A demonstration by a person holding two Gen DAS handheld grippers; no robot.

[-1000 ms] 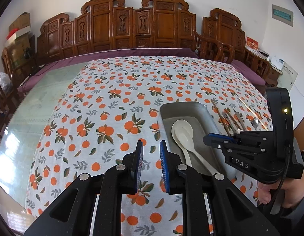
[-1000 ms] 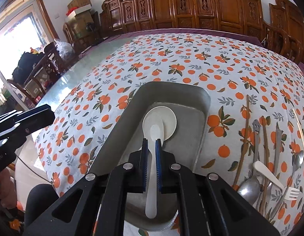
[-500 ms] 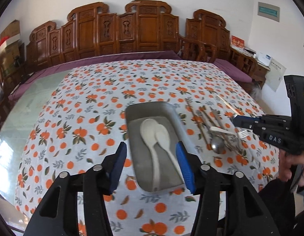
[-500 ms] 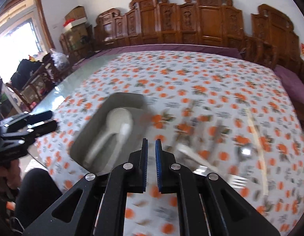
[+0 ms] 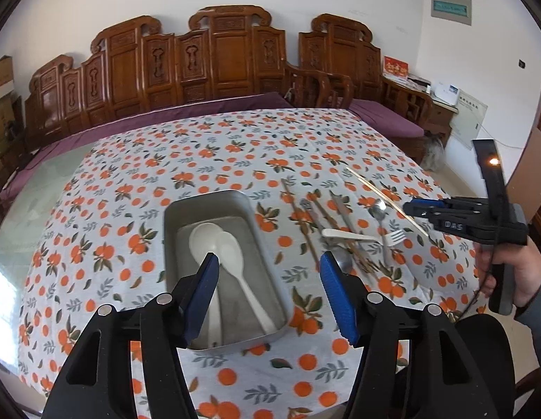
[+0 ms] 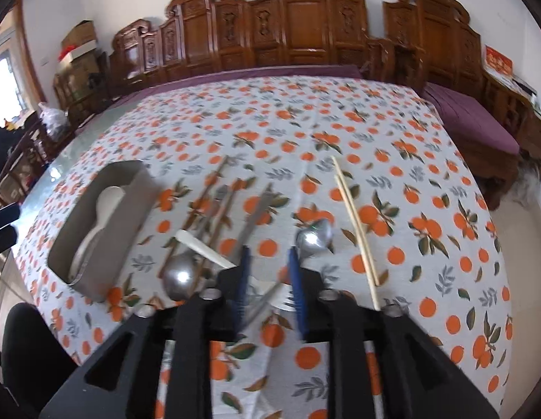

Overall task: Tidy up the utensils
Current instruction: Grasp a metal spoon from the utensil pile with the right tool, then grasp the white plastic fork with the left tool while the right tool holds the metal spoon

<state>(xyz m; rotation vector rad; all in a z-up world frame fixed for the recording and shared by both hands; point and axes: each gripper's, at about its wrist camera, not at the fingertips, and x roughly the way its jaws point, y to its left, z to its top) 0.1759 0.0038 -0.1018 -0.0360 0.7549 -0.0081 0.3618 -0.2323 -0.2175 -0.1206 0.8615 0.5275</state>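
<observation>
- The left gripper (image 5: 268,291) hovers over the near end of the metal tray (image 5: 172,241), its blue-padded jaws spread wide apart with nothing between them.
- The tray sits on a tablecloth (image 5: 200,160) printed with oranges, its long side running from near to far.
- Two white plastic spoons (image 5: 232,248) lie side by side in the tray, bowls at the far end, handles pointing near.
- The right gripper (image 6: 268,279) hangs low over the loose utensils to the right of the tray; its jaws are parted by a moderate gap and hold nothing.
- In the right wrist view a fork (image 6: 267,300), somewhat blurred, lies on the cloth under that gap.
- Just left of the fork rests a large metal spoon (image 6: 179,276), and a white handle (image 6: 204,248) lies slantwise across dark wooden chopsticks (image 6: 204,209).
- A smaller metal spoon (image 6: 314,235) lies just right of the right gripper's fingers.
- A pale pair of chopsticks (image 6: 356,223) lies further right, apart from the rest, running near to far.
- Seen from the left wrist camera, the person's right hand (image 5: 515,272) grips the right tool's handle at the right edge of the table.
- Carved wooden benches (image 5: 214,63) line the far wall.
</observation>
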